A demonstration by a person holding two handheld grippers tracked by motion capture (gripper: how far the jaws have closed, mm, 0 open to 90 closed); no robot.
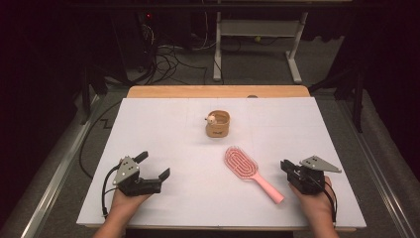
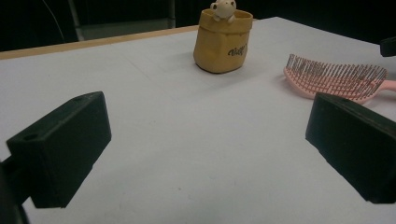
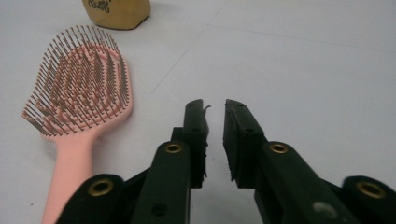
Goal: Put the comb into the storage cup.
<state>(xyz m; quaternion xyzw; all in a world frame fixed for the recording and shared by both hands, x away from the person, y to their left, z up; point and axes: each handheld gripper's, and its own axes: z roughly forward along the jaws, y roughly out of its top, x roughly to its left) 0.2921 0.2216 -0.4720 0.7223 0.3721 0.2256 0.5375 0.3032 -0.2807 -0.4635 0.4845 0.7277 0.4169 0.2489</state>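
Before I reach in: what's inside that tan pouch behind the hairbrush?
A small pale figurine peeks over the rim of the tan pouch, at its edge. The pouch's wall hides the figurine's lower part and anything deeper inside.

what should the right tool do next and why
Probably open wider and shift toward the brush handle. The right tool has only a narrow gap between its jaws, nothing in it, and the pink handle lies just beside it on the table, untouched.
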